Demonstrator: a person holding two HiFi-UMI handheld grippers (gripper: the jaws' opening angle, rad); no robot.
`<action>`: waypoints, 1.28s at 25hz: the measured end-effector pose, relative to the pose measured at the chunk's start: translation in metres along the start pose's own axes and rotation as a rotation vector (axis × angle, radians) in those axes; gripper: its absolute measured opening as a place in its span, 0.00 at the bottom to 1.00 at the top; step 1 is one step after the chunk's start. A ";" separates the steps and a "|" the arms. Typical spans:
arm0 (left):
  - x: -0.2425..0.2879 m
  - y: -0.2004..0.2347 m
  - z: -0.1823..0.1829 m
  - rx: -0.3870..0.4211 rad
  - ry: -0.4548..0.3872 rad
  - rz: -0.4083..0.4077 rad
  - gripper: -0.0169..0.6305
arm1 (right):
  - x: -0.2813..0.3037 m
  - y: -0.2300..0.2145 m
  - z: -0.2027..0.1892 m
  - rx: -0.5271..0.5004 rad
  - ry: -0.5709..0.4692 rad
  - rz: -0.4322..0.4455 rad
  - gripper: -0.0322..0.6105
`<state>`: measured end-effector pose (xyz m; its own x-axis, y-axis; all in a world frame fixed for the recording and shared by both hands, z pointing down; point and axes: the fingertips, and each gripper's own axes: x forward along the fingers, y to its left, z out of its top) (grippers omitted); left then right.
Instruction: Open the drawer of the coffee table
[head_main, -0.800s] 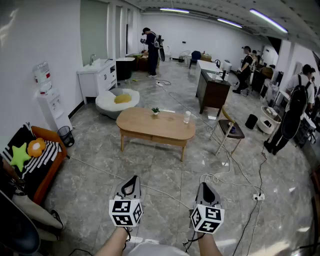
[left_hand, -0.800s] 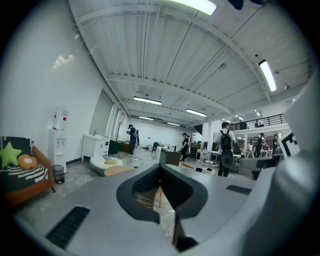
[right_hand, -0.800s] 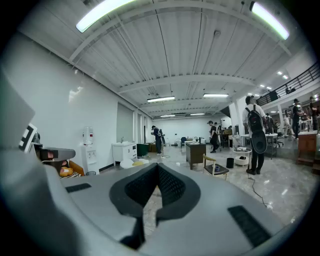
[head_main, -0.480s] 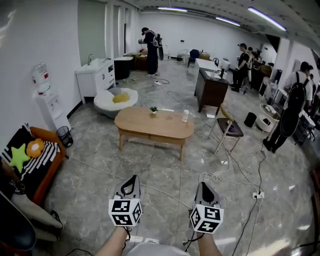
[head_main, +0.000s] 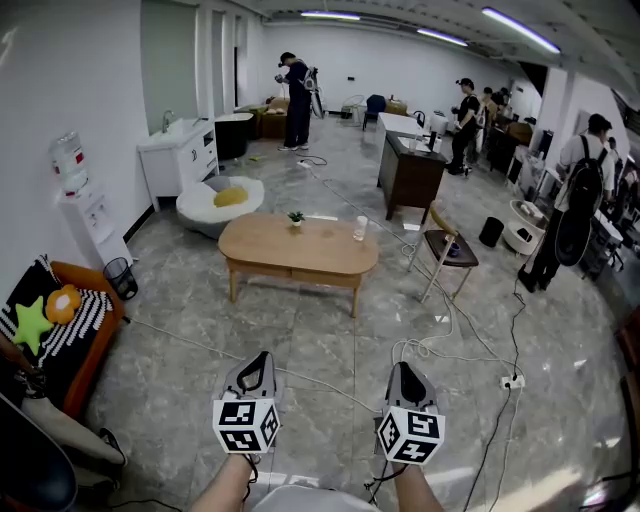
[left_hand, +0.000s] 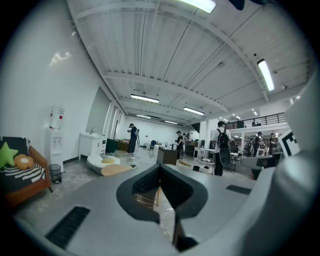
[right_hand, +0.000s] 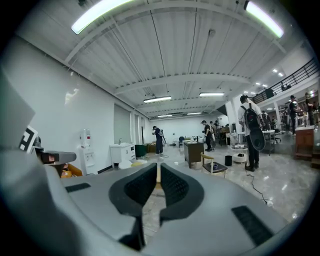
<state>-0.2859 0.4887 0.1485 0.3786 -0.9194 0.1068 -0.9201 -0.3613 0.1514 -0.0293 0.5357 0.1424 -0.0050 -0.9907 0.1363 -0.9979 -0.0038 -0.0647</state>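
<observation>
left gripper (head_main: 256, 372): jaws together, empty, held level for the walk-up | table (head_main: 297, 247): well ahead, mid-floor, out of reach; drawer not made out from here | right gripper (head_main: 406, 376): jaws together, empty, level beside the left, nothing yet to grasp

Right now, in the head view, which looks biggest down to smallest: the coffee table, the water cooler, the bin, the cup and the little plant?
1. coffee table
2. water cooler
3. bin
4. cup and little plant: both tiny and about alike, so no ranking.
</observation>
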 end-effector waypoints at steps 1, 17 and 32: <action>0.001 0.000 0.000 -0.001 0.000 0.000 0.01 | 0.000 0.000 0.000 -0.002 0.001 0.004 0.11; 0.002 0.009 -0.003 -0.004 0.005 0.010 0.01 | 0.002 0.006 0.000 -0.017 -0.004 0.001 0.40; 0.007 -0.005 -0.007 0.002 0.014 0.007 0.01 | -0.002 -0.021 -0.005 -0.008 -0.018 -0.063 0.74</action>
<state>-0.2780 0.4855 0.1552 0.3738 -0.9195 0.1218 -0.9228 -0.3554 0.1489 -0.0092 0.5387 0.1481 0.0594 -0.9907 0.1223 -0.9966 -0.0658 -0.0489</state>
